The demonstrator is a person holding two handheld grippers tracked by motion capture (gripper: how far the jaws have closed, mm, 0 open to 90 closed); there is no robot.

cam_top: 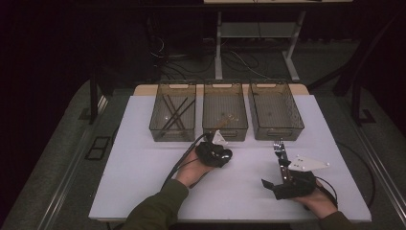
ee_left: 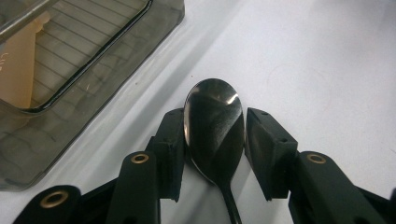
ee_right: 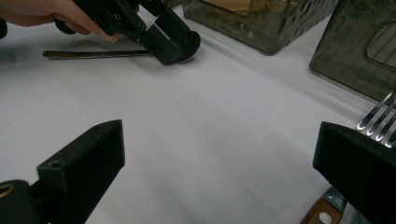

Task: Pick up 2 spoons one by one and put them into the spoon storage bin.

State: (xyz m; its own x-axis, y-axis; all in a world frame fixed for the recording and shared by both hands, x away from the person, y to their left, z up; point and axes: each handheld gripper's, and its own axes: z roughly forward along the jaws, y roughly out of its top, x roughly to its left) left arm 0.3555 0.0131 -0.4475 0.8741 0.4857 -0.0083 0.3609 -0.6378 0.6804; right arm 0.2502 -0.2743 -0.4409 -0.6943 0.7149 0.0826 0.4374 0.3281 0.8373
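Note:
A shiny metal spoon [ee_left: 211,144] lies on the white table [cam_top: 143,163], bowl up. My left gripper [ee_left: 215,114] is shut on the bowl, one pad pressed to each side. In the high view the left gripper [cam_top: 223,154] sits just in front of the middle bin [cam_top: 225,112]. The spoon's handle [ee_right: 93,54] rests flat on the table behind the left gripper [ee_right: 180,49]. My right gripper [ee_right: 219,140] is open wide with bare table between its jaws. A fork [ee_right: 378,119] with a wooden handle [ee_right: 322,215] lies against its right jaw. In the high view the fork [cam_top: 278,148] points away from the right gripper [cam_top: 276,178].
Three smoky clear bins stand in a row at the back. The left bin [cam_top: 173,112] holds dark chopsticks, the middle one a tan wooden piece [ee_left: 18,65], and the right bin [cam_top: 275,111] looks empty. A desk frame and cables sit on the floor beyond.

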